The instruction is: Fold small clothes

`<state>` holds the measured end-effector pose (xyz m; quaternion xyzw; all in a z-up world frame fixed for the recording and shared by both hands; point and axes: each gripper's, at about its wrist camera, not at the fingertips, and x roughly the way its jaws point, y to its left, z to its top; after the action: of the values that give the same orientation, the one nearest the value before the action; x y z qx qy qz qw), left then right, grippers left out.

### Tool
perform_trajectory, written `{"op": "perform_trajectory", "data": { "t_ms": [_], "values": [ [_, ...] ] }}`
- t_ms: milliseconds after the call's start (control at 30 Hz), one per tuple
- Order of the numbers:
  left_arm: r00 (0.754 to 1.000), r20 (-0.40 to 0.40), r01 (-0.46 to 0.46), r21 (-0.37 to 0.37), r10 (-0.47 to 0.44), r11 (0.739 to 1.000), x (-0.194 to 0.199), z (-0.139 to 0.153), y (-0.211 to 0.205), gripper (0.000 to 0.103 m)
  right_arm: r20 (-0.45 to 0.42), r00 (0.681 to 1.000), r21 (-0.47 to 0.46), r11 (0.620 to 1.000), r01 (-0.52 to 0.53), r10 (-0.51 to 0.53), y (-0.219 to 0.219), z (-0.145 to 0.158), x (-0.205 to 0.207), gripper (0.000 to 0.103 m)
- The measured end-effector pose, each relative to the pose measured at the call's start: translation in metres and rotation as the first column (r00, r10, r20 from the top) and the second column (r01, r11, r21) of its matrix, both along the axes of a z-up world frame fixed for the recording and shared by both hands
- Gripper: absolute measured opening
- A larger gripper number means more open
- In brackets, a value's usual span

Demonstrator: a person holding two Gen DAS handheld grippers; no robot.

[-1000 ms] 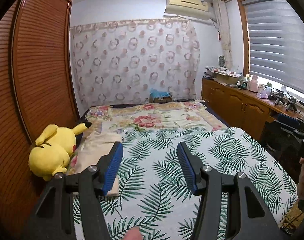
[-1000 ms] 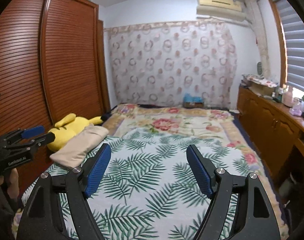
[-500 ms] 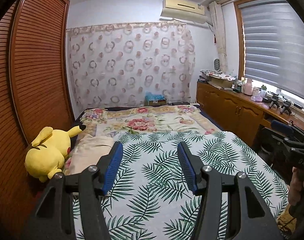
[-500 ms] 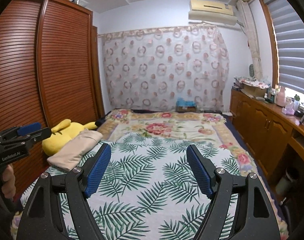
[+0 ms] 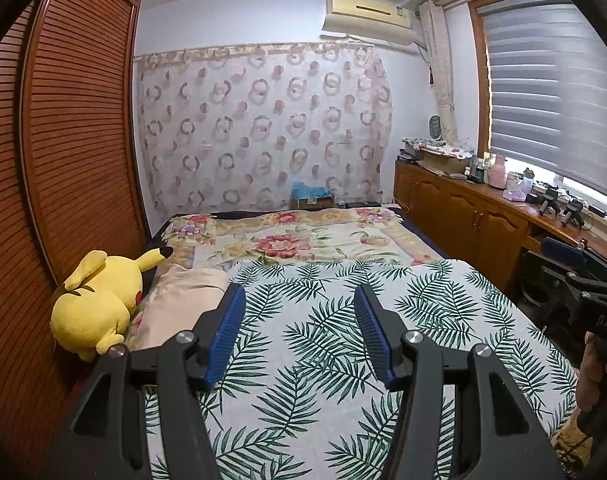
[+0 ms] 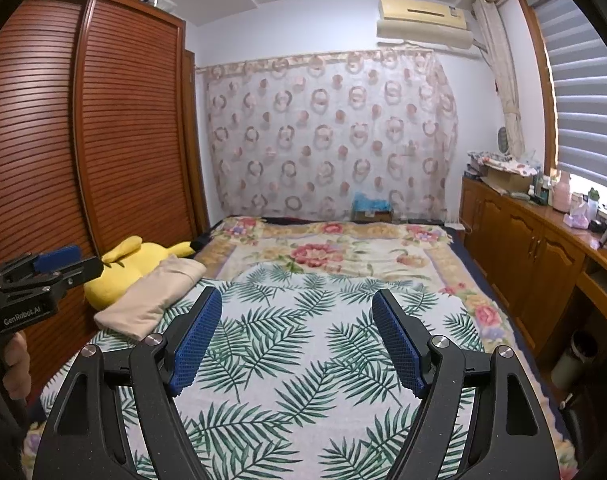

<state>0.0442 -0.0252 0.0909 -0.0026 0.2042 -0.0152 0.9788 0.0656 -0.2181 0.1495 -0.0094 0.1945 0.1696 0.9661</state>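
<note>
A folded beige garment (image 5: 179, 304) lies on the bed's left side, next to a yellow plush toy; it also shows in the right wrist view (image 6: 155, 300). My left gripper (image 5: 299, 300) is open and empty, held above the palm-leaf sheet (image 5: 343, 340), with the garment just left of its left finger. My right gripper (image 6: 297, 304) is open and empty above the same sheet (image 6: 303, 360). The right gripper shows at the right edge of the left wrist view (image 5: 579, 276). The left gripper shows at the left edge of the right wrist view (image 6: 43, 276).
A yellow plush toy (image 5: 95, 300) lies by the wooden wardrobe (image 5: 63, 160) on the left. A floral blanket (image 5: 295, 240) covers the far half of the bed. A wooden cabinet (image 5: 471, 220) with clutter runs along the right wall under the window.
Both wrist views have tilted upward and pulled back a little, showing more ceiling and wall. Both grippers stay open and empty. The garment has not moved.
</note>
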Motion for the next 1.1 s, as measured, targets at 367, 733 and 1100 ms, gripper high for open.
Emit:
{"op": "perform_trajectory", "data": {
  "t_ms": [367, 733, 1100],
  "values": [
    [1.000, -0.001, -0.003, -0.002, 0.003, 1.000, -0.0004, -0.0021, 0.0027, 0.056, 0.000, 1.000, -0.002, 1.000, 0.002, -0.002, -0.0015, 0.0000, 0.0008, 0.080],
    [1.000, -0.001, -0.003, -0.002, 0.003, 1.000, -0.0009, -0.0019, 0.0029, 0.056, -0.001, 1.000, -0.003, 1.000, 0.003, -0.003, -0.0031, -0.0006, 0.0008, 0.080],
    [1.000, -0.001, -0.003, -0.001, 0.003, 1.000, -0.0003, -0.0021, 0.0029, 0.056, -0.002, 1.000, -0.003, 1.000, 0.003, -0.003, -0.0054, -0.0008, 0.0019, 0.080]
  ]
}}
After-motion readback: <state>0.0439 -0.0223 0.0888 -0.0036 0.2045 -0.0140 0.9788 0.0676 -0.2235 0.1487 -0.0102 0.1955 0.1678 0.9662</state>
